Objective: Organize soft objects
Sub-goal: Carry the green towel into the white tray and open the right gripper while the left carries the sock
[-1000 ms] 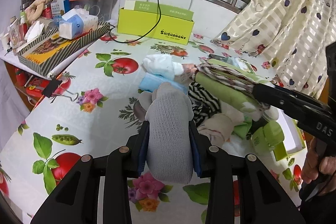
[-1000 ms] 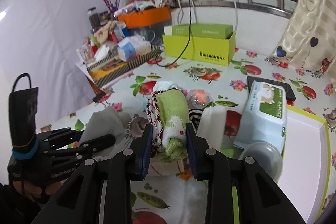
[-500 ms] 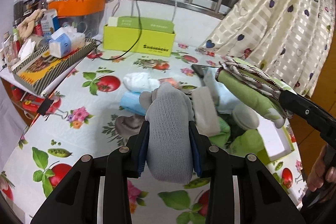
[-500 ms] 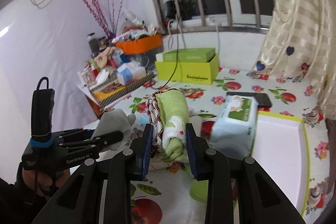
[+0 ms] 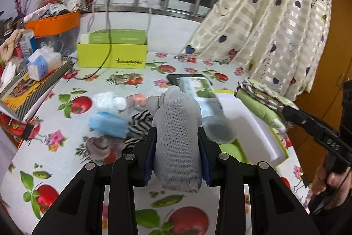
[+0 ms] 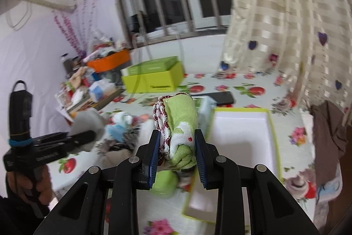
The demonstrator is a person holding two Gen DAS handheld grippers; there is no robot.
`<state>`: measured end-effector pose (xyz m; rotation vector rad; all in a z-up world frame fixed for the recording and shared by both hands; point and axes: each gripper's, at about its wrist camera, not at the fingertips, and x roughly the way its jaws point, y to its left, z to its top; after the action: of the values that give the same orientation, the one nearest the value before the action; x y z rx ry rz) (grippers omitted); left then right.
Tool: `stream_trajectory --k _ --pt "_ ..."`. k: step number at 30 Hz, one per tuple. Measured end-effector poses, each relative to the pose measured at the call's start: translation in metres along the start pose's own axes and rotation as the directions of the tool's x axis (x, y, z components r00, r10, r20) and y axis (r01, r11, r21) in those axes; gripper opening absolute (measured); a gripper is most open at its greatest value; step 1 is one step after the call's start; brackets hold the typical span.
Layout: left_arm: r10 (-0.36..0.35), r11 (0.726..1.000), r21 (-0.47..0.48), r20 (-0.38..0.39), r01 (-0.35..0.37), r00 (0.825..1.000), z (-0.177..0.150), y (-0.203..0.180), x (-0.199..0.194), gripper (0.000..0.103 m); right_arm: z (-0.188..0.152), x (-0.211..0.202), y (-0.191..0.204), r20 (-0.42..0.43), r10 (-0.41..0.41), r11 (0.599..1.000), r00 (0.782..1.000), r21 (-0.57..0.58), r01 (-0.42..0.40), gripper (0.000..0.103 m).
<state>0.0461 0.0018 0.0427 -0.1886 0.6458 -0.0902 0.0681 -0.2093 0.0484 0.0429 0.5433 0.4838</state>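
Your left tongs (image 5: 177, 158) grip the grey sock (image 5: 176, 138), pads pressed on both its sides. Against a second ago, you have lifted it off the pile: the striped cloth (image 5: 137, 124) and blue cloth (image 5: 107, 126) now lie below and left of the tongs, and the white tray (image 5: 259, 124) has come up just right of the tips. The sock's long axis runs along the fingers, one rounded end pointing away from you toward the wipes pack (image 5: 198, 91), the other hanging toward the camera.

Your right tongs (image 6: 177, 153) clamp the rolled green towel (image 6: 181, 131), narrower than the left. They too have swung away from the heap; the tray (image 6: 242, 131) now sits directly right of the tips, open and bare inside. The roll lies along the fingers, its frilled edge on the left, far end aimed at the phone (image 6: 216, 97).

Both pieces look ready to go into the tray; the rest of the pile waits.
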Motion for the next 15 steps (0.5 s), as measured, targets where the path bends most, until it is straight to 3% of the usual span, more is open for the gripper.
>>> stream_trajectory --k 15 --pt "-0.07 0.995 0.073 -0.032 0.072 0.997 0.012 -0.053 0.026 0.036 -0.029 0.046 -0.095 -0.1 -0.14 0.979 0.985 0.135 0.152 0.029"
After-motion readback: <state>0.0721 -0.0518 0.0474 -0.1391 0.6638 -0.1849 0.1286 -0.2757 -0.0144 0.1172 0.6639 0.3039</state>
